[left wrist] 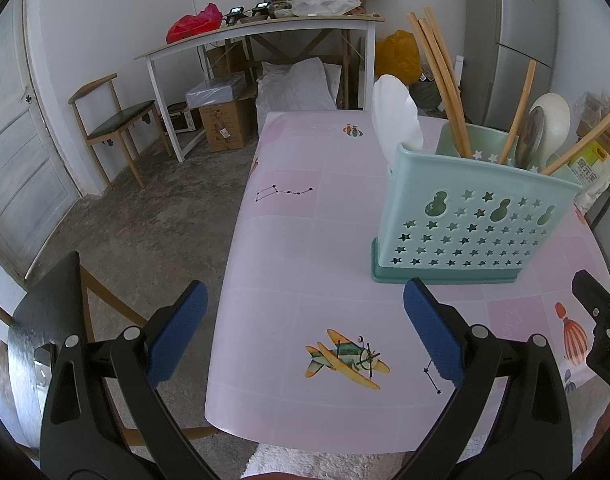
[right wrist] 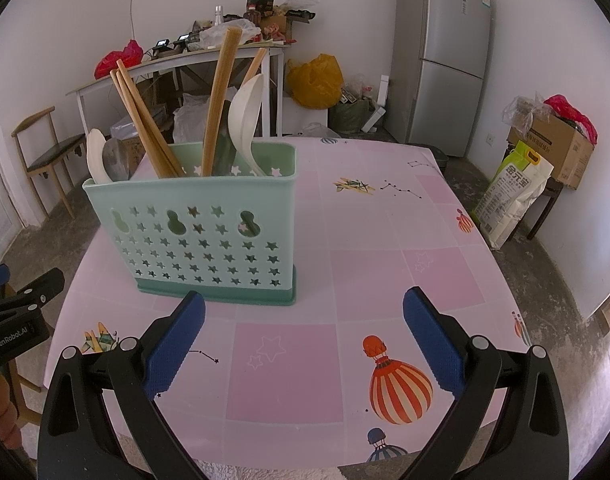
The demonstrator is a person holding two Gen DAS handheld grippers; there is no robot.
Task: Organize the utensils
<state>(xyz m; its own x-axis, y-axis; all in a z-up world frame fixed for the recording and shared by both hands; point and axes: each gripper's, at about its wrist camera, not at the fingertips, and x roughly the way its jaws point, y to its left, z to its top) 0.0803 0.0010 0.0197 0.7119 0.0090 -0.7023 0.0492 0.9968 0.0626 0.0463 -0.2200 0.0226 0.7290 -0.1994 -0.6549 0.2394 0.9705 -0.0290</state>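
Basically, utensil holder stands ahead-left of the right gripper, ahead-right of the left gripper, long side facing both, both spread wide and empty.

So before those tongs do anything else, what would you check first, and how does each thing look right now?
1. Left tongs open and holding nothing: ok.
2. Right tongs open and holding nothing: ok.
3. Utensil holder upright on the table: ok.
4. Chopsticks and white spoon standing inside the holder: ok.
5. No loose utensils on the visible part of the table: ok.
6. Utensils sorted into the correct compartments: cannot tell, the dividers are hidden.
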